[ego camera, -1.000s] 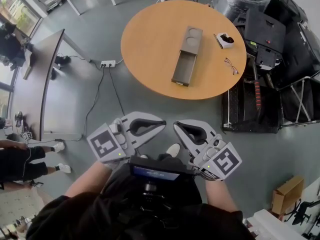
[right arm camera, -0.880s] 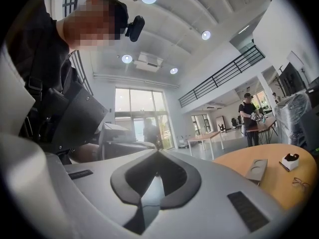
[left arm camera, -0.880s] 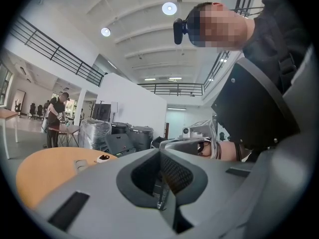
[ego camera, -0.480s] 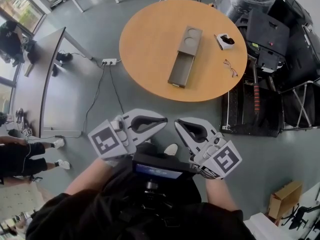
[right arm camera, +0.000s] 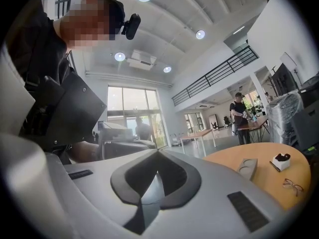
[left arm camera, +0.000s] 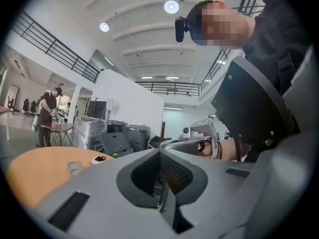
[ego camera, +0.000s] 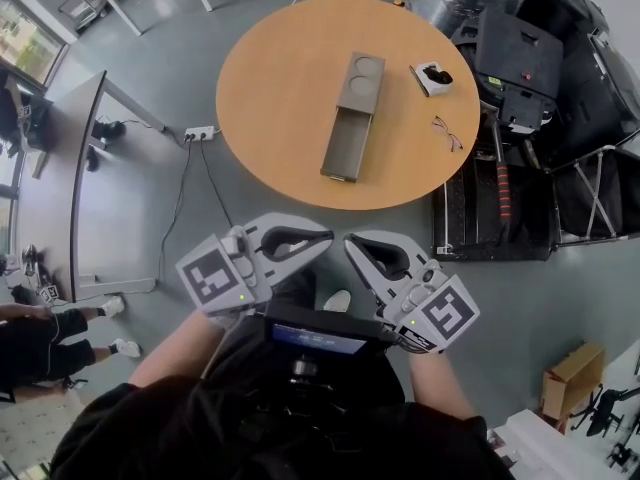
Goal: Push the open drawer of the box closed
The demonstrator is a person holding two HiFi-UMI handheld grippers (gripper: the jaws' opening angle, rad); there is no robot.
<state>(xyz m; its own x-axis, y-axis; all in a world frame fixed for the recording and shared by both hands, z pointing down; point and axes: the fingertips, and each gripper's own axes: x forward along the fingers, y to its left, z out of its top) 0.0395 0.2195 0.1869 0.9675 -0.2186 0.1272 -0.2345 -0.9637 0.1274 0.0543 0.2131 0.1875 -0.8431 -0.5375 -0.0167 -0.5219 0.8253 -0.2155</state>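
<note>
A grey box (ego camera: pixel 360 80) lies on the round wooden table (ego camera: pixel 270 88), far ahead of me. Its drawer (ego camera: pixel 344 148) is pulled out toward the table's near edge. My left gripper (ego camera: pixel 327 239) and right gripper (ego camera: pixel 350 241) are held close to my body, well short of the table, over the grey floor. Each is shut with nothing between its jaws. In the left gripper view the left gripper (left arm camera: pixel 160 151) points past the table's edge, with the box (left arm camera: pixel 75 167) small at the left. In the right gripper view the right gripper (right arm camera: pixel 158 151) shows the box (right arm camera: pixel 247 167) at the right.
On the table lie a small white object (ego camera: pixel 432 76) and a pair of glasses (ego camera: pixel 446 133). Black cases and a rack (ego camera: pixel 520 58) crowd the table's right side. A power strip (ego camera: pixel 200 132) with cables lies on the floor; a dark desk (ego camera: pixel 80 188) stands left.
The table and box have slid left and slightly down in the head view. Both grippers have stayed shut in front of my body.
</note>
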